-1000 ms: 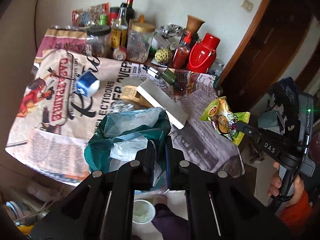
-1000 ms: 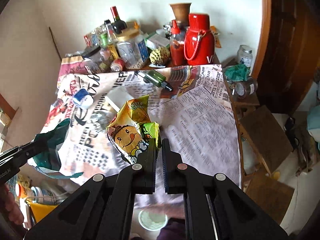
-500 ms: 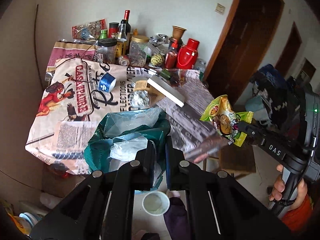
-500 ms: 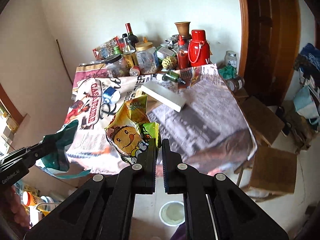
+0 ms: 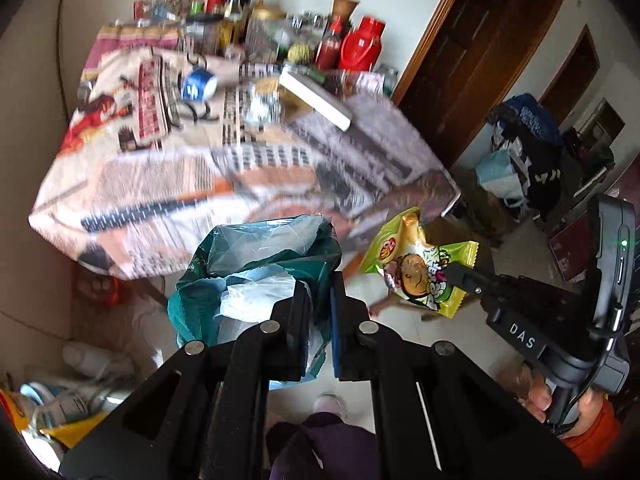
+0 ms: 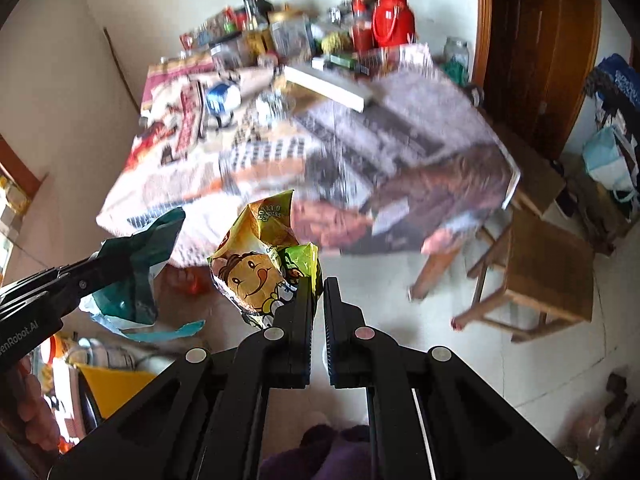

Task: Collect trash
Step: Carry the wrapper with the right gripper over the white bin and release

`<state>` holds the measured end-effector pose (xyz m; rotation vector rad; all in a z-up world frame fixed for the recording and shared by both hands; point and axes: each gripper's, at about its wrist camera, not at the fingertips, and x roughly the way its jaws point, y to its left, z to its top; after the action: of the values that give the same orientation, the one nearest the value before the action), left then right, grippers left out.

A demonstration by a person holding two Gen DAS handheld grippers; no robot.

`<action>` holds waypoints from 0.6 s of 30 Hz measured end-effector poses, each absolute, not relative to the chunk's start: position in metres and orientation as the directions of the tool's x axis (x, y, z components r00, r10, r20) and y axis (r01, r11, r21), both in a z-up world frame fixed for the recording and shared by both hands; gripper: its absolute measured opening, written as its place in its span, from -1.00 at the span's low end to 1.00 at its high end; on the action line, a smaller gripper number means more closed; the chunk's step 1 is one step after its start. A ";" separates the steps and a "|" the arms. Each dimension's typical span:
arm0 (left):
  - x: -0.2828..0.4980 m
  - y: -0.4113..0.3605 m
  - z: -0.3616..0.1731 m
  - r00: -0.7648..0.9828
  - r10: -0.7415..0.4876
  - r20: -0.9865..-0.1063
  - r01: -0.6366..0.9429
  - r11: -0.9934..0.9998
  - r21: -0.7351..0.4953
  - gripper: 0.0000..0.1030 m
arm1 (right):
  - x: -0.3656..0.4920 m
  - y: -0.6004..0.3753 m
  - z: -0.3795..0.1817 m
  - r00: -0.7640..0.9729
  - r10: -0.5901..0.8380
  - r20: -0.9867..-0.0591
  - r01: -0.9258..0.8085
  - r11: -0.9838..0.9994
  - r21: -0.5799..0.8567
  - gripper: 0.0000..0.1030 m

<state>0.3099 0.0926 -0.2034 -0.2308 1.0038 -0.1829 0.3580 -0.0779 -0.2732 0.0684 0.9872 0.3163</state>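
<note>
While gripped at its rim by the left gripper (image 5: 320, 292), fingers pressed together on the plastic, green trash bag (image 5: 256, 264) hanging open in mid-air, off the near edge of the table (image 5: 160, 184); pale crumpled plastic inside. Pinched at one corner by the right gripper (image 6: 318, 292), fingers closed tight on the foil: yellow-green potato snack packet (image 6: 260, 264), cartoon face outward, held up just beside the bag's mouth, not touching it. Seen from the left wrist, same packet (image 5: 420, 272) to the right of the bag, right hand (image 5: 560, 404) on the handle below. Newspaper-print cloth on the table, blurred. On it a blue-and-white mug (image 5: 198, 84), a white box (image 5: 316, 98), and at the far wall bottles, jars and a red thermos (image 5: 360, 46). Wooden stool (image 6: 544, 276) on the floor at right.
</note>
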 end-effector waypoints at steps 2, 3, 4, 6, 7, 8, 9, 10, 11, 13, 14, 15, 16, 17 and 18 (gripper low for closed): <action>0.313 0.088 -0.219 0.498 -0.258 -0.828 0.035 0.960 -0.278 -0.85 | 0.359 -0.080 -0.290 0.479 0.293 -0.827 -0.234 0.951 0.201 -0.90; 0.315 0.086 -0.228 0.483 -0.258 -0.837 0.029 0.960 -0.279 -0.85 | 0.360 -0.081 -0.299 0.465 0.292 -0.836 -0.234 0.951 0.202 -0.90; 0.319 0.083 -0.240 0.463 -0.253 -0.849 0.018 0.961 -0.277 -0.85 | 0.363 -0.083 -0.311 0.446 0.288 -0.847 -0.232 0.952 0.201 -0.90; 0.325 0.076 -0.264 0.430 -0.250 -0.867 0.000 0.961 -0.277 -0.85 | 0.366 -0.087 -0.334 0.412 0.282 -0.867 -0.227 0.953 0.202 -0.90; 0.329 0.075 -0.277 0.414 -0.247 -0.876 -0.008 0.961 -0.275 -0.85 | 0.369 -0.089 -0.345 0.396 0.279 -0.875 -0.226 0.953 0.202 -0.90; 0.333 0.073 -0.292 0.396 -0.246 -0.885 -0.016 0.962 -0.274 -0.85 | 0.372 -0.092 -0.360 0.375 0.275 -0.885 -0.225 0.953 0.201 -0.90; 0.336 0.071 -0.302 0.385 -0.245 -0.890 -0.021 0.962 -0.274 -0.85 | 0.374 -0.095 -0.372 0.360 0.268 -0.894 -0.224 0.955 0.195 -0.90; 0.340 0.069 -0.321 0.366 -0.243 -0.898 -0.031 0.962 -0.273 -0.85 | 0.377 -0.097 -0.385 0.347 0.259 -0.901 -0.225 0.956 0.188 -0.90; 0.344 0.067 -0.336 0.350 -0.245 -0.904 -0.039 0.960 -0.276 -0.85 | 0.380 -0.099 -0.401 0.330 0.249 -0.910 -0.226 0.957 0.180 -0.90; 0.349 0.062 -0.366 0.319 -0.249 -0.914 -0.052 0.959 -0.280 -0.85 | 0.385 -0.104 -0.428 0.304 0.237 -0.923 -0.227 0.959 0.172 -0.90; 0.353 0.060 -0.382 0.306 -0.249 -0.919 -0.059 0.958 -0.279 -0.85 | 0.389 -0.106 -0.447 0.288 0.230 -0.930 -0.227 0.959 0.167 -0.90; 0.355 0.057 -0.398 0.293 -0.248 -0.924 -0.063 0.959 -0.277 -0.85 | 0.393 -0.107 -0.458 0.278 0.232 -0.932 -0.234 0.958 0.168 -0.90; 0.358 0.054 -0.418 0.277 -0.248 -0.928 -0.067 0.959 -0.277 -0.85 | 0.396 -0.109 -0.475 0.266 0.226 -0.937 -0.234 0.958 0.165 -0.90; 0.361 0.052 -0.432 0.266 -0.247 -0.932 -0.070 0.959 -0.274 -0.85 | 0.400 -0.110 -0.489 0.256 0.223 -0.940 -0.234 0.958 0.163 -0.90; 0.363 0.050 -0.454 0.250 -0.242 -0.937 -0.078 0.960 -0.269 -0.85 | 0.403 -0.112 -0.508 0.242 0.218 -0.946 -0.235 0.959 0.160 -0.90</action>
<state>0.3635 0.0495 -0.4542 -0.2837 1.3187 -0.1140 0.4032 -0.1119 -0.5081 -0.0157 1.2896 0.3094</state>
